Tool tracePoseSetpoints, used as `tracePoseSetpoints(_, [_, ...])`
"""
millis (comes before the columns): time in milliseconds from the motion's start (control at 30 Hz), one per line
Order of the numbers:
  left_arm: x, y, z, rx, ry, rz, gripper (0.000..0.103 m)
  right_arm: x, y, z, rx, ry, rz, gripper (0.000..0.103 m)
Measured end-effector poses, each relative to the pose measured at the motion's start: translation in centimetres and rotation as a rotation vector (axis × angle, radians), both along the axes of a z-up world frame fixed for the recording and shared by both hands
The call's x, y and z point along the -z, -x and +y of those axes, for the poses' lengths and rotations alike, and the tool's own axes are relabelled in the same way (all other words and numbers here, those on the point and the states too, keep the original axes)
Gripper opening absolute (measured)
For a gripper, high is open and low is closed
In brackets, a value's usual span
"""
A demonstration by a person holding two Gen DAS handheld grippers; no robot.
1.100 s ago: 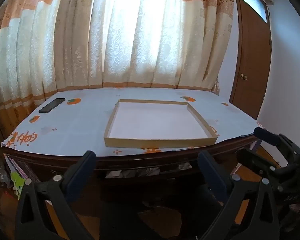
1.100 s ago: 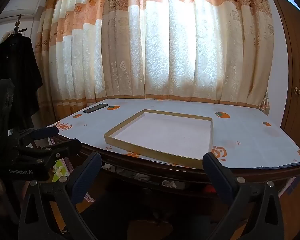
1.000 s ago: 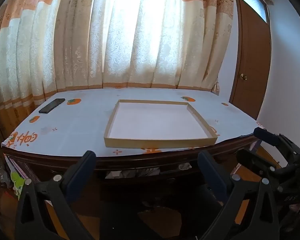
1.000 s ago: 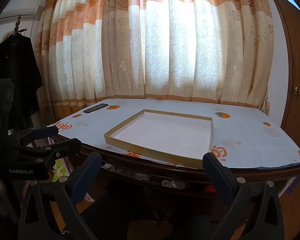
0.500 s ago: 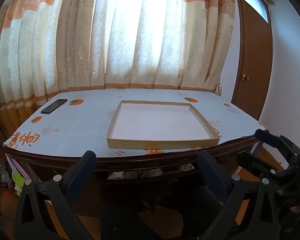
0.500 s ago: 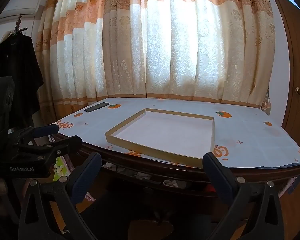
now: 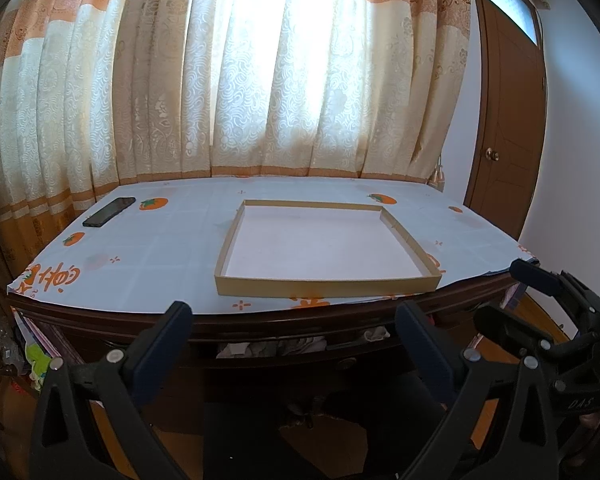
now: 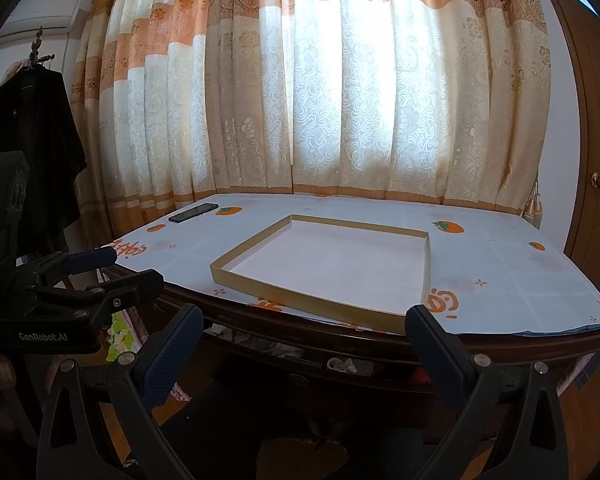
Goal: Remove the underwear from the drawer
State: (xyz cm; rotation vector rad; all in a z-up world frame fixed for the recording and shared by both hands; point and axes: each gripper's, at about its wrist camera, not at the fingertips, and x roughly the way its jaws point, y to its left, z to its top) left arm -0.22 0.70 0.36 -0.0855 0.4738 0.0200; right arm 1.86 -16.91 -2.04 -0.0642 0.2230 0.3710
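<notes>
Under the tabletop a dark wooden drawer (image 7: pixel 340 364) (image 8: pixel 298 380) stands open a crack. Crumpled pale underwear (image 7: pixel 276 346) (image 8: pixel 260 342) shows in the gap, most of it hidden. My left gripper (image 7: pixel 294 320) is open and empty, held in front of the drawer and short of it. My right gripper (image 8: pixel 304 320) is likewise open and empty, a little to the right. Each one appears in the other's view: the right gripper (image 7: pixel 500 292) at the right edge, the left gripper (image 8: pixel 130 268) at the left with a hand on it.
A shallow cardboard tray (image 7: pixel 324 280) (image 8: pixel 300 300) lies on the persimmon-print tablecloth (image 7: pixel 148 248). A black phone (image 7: pixel 109 211) (image 8: pixel 193 212) rests at the far left corner. Curtains hang behind, a wooden door (image 7: pixel 508 140) stands right, and a dark coat (image 8: pixel 32 140) hangs left.
Both views have drifted slightly, so the table sits a touch lower in frame. Both grippers stay open and hold nothing.
</notes>
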Motion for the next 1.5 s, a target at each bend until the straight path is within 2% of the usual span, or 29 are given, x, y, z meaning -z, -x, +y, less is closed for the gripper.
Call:
tracePoseSetpoints(967, [0.05,-0.07,0.02,-0.001,-0.002,0.002,0.103,0.52,-0.25,0.22,-0.001,0.000,0.005,0.102])
tracePoseSetpoints(1500, [0.33,-0.19,0.15,-0.003,-0.002,0.010,0.103,0.39,0.29,-0.07,0.000,0.005,-0.031,0.102])
